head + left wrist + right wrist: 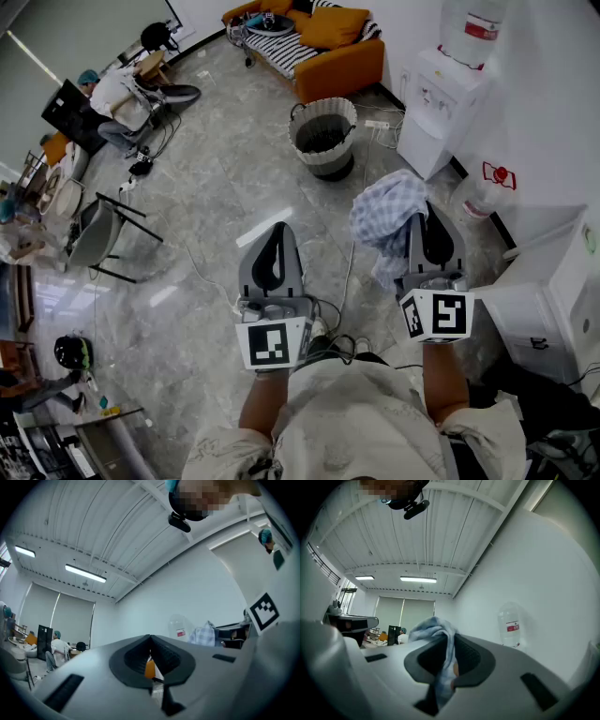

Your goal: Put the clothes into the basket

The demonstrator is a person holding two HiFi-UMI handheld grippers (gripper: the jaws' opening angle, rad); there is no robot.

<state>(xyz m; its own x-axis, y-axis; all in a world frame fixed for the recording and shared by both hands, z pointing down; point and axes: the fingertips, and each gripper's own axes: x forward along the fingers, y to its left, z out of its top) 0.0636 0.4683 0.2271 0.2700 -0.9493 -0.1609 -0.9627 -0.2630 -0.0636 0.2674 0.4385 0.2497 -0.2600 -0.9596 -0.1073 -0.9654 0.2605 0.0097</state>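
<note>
A blue-and-white checked cloth (384,217) hangs bunched from my right gripper (424,223), whose jaws are shut on it at waist height. In the right gripper view the cloth (437,626) fills the gap between the jaws of that gripper (447,639) and drapes over them. My left gripper (274,246) is held level beside it, shut with nothing in it; in its own view the left gripper (150,644) shows only a thin slit. The grey woven basket (323,141) stands on the floor ahead, apart from both grippers, a dark lining inside.
An orange sofa (328,42) stands behind the basket. A white water dispenser (445,103) and a white cabinet (553,300) line the right wall. A folding chair (98,234) is at the left, and cables (349,272) trail across the marble floor. A person sits at the far left (117,94).
</note>
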